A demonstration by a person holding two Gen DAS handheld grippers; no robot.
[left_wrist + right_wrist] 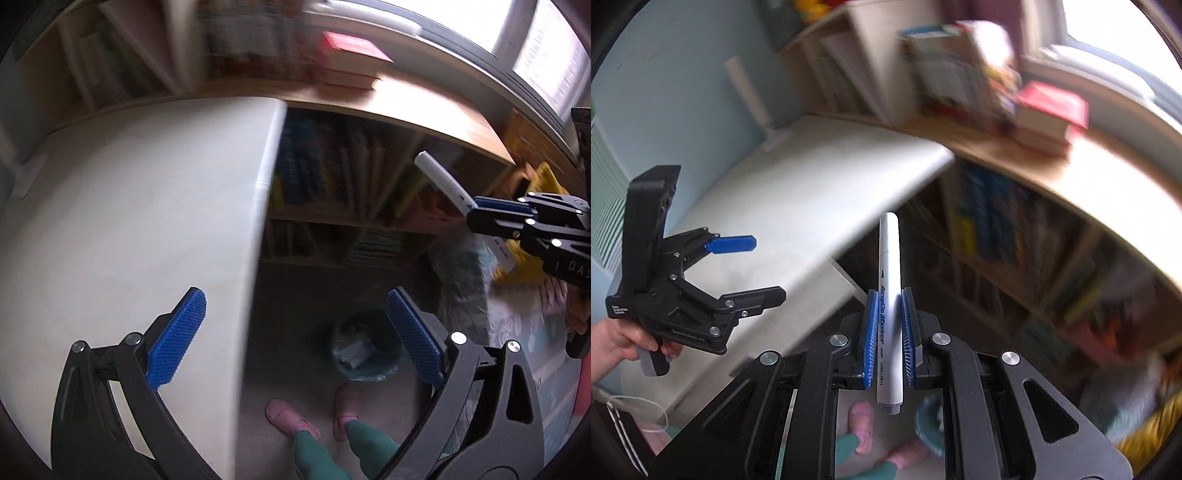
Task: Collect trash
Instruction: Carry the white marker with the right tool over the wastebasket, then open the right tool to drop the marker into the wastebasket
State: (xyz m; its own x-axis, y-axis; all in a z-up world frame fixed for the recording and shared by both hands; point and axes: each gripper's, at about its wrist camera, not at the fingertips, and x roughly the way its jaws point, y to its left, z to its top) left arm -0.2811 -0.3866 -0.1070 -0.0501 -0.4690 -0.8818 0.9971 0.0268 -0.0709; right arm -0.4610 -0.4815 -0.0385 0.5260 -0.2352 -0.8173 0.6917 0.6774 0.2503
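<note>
My right gripper (889, 325) is shut on a white marker pen (889, 295), which stands upright between the blue pads, cap end up. In the left wrist view the same pen (443, 181) sticks out of the right gripper (476, 212) at the right edge. My left gripper (295, 332) is open with nothing between its fingers. It also shows in the right wrist view as the left gripper (764, 269), held by a hand (620, 339). Below both, on the floor, stands a small round trash bin (364, 347) with a dark liner and crumpled paper inside; its rim (929, 424) peeks out behind the right gripper.
A white table (129, 221) fills the left side, its edge just left of the bin. Behind runs a low wooden bookshelf (351, 177) with red books (351, 59) stacked on top, under a window. The person's feet in pink slippers (291, 417) stand beside the bin. Yellow and patterned cloth (535, 258) lies at right.
</note>
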